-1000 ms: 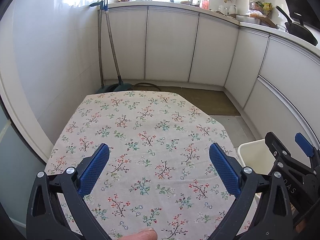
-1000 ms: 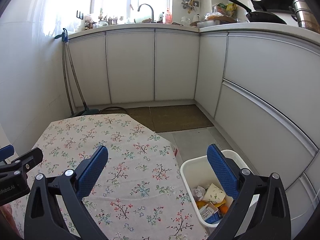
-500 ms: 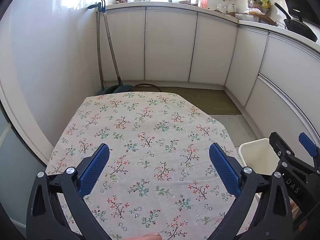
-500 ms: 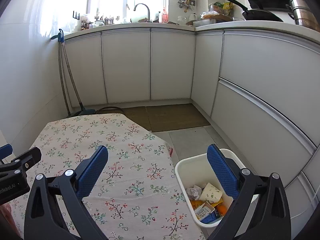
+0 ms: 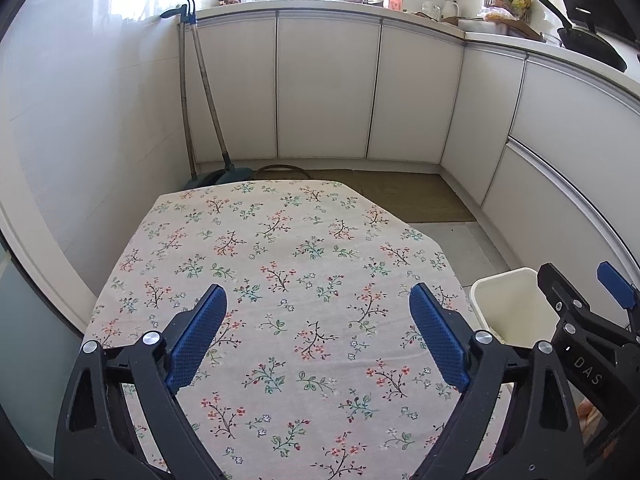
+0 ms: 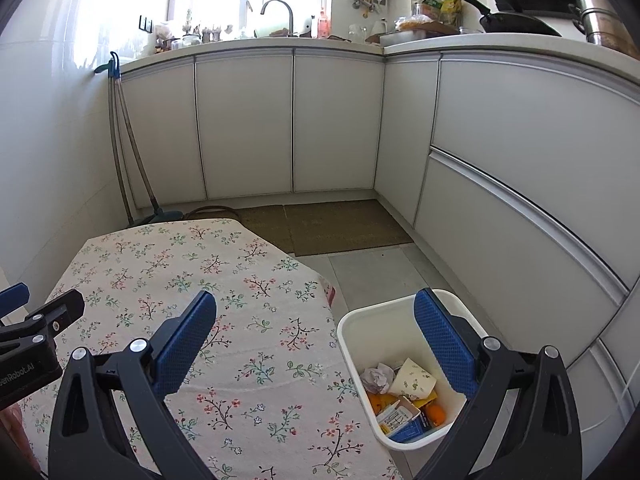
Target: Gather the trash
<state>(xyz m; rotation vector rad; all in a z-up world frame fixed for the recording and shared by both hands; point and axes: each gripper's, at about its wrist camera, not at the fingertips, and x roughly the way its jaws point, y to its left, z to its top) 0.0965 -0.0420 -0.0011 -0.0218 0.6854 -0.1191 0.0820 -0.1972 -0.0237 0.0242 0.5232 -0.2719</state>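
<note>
A white trash bin (image 6: 360, 328) stands on the floor right of the table; it also shows in the left wrist view (image 5: 504, 304). It holds crumpled paper (image 6: 377, 376), a paper cup (image 6: 412, 378), orange pieces (image 6: 434, 414) and a small carton (image 6: 398, 418). My left gripper (image 5: 318, 328) is open and empty above the floral tablecloth (image 5: 280, 264). My right gripper (image 6: 314, 332) is open and empty, over the table's right edge and the bin. I see no trash on the cloth.
White kitchen cabinets (image 6: 332, 120) wrap the back and right. A broom and dustpan (image 5: 208, 120) lean in the left corner. A brown mat (image 6: 340, 224) lies on the floor beyond the table. The worktop carries a tap, bottles and a pan (image 6: 508, 20).
Both grippers have risen and pulled back a little, so more of the table and the bin's contents show. Both stay open and empty.
</note>
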